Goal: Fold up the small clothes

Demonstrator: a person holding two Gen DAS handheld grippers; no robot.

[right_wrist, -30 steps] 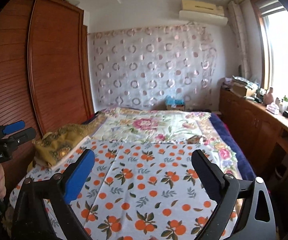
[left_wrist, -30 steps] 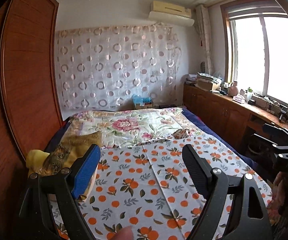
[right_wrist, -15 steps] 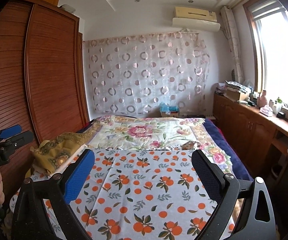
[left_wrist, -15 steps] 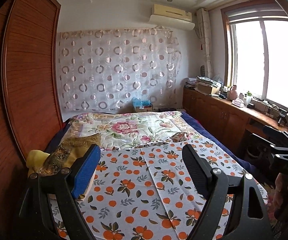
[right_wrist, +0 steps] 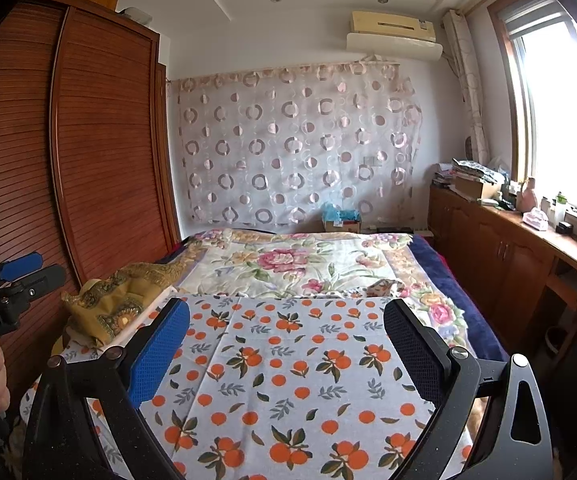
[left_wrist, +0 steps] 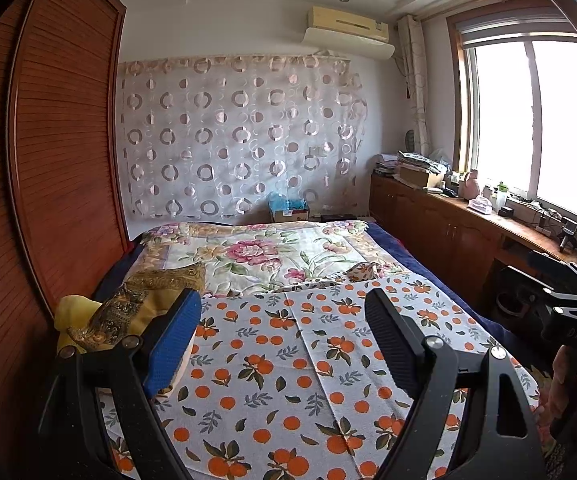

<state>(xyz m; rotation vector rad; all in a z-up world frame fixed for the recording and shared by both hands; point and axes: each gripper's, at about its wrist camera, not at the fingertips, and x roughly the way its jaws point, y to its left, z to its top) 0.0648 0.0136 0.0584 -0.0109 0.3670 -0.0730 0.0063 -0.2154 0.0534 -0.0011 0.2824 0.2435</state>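
Left gripper (left_wrist: pixel 282 340) and right gripper (right_wrist: pixel 286 346) both spread wide, nothing between the pads, orange-print cloth (right_wrist: pixel 288 364) flat on the bed below them, long axis running near to far, small crumpled garment (right_wrist: pixel 382 287) beyond, right of centre.

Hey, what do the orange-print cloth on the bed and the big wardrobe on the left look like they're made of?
Orange-print cloth: likely thin woven cotton, matte; it lies flat with sharp fold creases. Wardrobe: reddish-brown wood or wood veneer, semi-gloss, with fine horizontal slats across its doors; solid or veneer can't be told.
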